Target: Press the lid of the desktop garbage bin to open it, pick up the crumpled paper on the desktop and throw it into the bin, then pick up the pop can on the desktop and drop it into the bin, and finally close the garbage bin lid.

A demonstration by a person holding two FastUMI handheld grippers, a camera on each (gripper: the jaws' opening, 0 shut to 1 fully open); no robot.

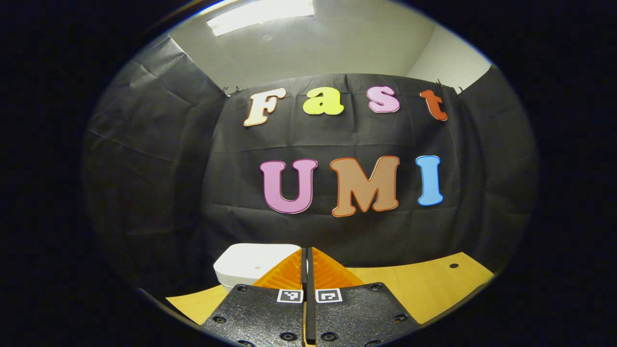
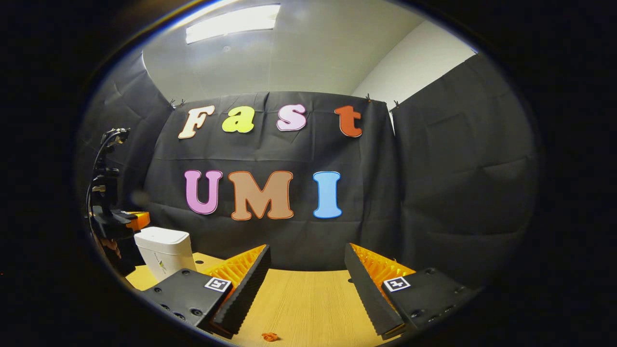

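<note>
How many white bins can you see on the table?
1. The white garbage bin stands on the wooden table, lid down, far left in the right gripper view; the left gripper view shows it just behind the closed fingers. Others may be hidden.

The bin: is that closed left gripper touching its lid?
Cannot tell. In the left gripper view the left gripper overlaps the bin; in the right gripper view it sits just above the lid, contact unclear.
</note>
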